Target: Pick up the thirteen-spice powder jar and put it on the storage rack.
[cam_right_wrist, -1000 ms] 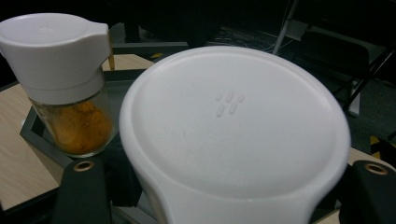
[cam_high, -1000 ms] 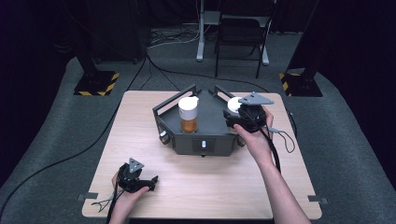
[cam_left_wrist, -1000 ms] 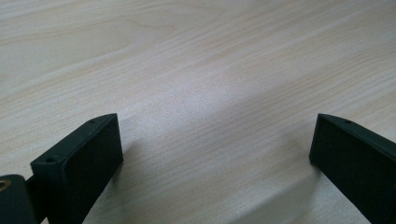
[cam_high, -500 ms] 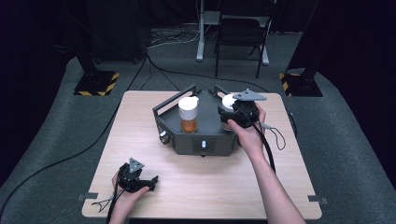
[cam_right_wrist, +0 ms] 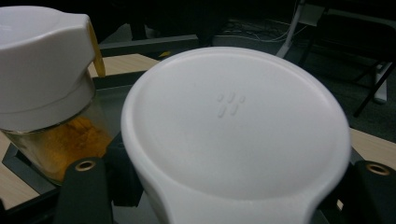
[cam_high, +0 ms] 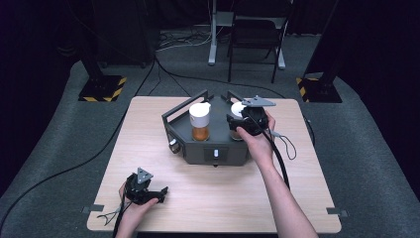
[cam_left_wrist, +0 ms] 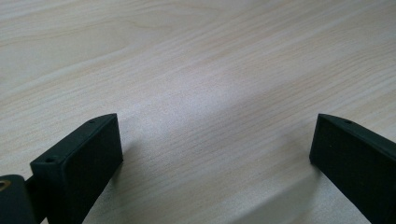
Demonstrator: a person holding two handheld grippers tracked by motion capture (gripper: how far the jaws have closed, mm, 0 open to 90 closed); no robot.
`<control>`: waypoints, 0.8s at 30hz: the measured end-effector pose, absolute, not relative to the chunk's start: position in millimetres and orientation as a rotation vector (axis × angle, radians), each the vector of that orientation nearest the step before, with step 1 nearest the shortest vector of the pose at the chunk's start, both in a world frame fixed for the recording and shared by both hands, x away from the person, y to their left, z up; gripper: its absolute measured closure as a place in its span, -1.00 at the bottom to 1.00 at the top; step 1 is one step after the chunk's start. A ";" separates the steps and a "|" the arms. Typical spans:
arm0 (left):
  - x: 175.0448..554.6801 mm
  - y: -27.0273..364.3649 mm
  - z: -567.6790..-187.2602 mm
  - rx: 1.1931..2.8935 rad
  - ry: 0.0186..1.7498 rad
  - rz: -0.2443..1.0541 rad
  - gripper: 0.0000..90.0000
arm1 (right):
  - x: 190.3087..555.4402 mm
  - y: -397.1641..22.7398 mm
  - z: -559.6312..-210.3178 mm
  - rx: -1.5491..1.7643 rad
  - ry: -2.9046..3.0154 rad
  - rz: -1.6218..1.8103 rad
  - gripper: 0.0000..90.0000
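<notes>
A dark metal rack (cam_high: pixel 208 151) with handles stands mid-table. Its left slot holds a glass spice jar (cam_high: pixel 200 121) of orange powder under a white cap (cam_right_wrist: pixel 42 84). My right gripper (cam_high: pixel 242 121) is shut on a second white-capped jar (cam_high: pixel 237 110) at the rack's right slot; the round white lid (cam_right_wrist: pixel 233 121) sits between my jaws (cam_right_wrist: pixel 232 186), and the jar's body is hidden below it. My left gripper (cam_high: pixel 153 193) rests open on the bare wood at the table's front left, with nothing between its jaws (cam_left_wrist: pixel 212 140).
The wooden table (cam_high: pixel 317 163) has free room in front of and beside the rack. A rack rail (cam_right_wrist: pixel 144 44) runs behind the two jars. Beyond the table stand a chair (cam_high: pixel 255 34), two posts with yellow-black bases (cam_high: pixel 101 87), and cables on the floor.
My right hand has carried the white-capped jar a little left and down, closer to the orange jar over the rack. The left gripper has stayed put.
</notes>
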State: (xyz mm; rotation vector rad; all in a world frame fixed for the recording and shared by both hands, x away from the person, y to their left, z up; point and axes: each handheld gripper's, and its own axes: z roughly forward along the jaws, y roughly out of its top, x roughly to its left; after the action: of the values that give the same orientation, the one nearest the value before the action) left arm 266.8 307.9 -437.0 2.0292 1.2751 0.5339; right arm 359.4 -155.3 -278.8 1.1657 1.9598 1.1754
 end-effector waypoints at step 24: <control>267.3 307.8 -436.8 2.032 1.273 0.533 -0.95 | 365.1 -163.3 -270.4 1.201 2.005 1.164 -0.79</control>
State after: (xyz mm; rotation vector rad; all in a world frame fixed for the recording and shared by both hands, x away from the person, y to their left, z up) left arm 267.3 307.8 -436.8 2.0323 1.2731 0.5332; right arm 365.1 -163.3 -270.4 1.2012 2.0046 1.1641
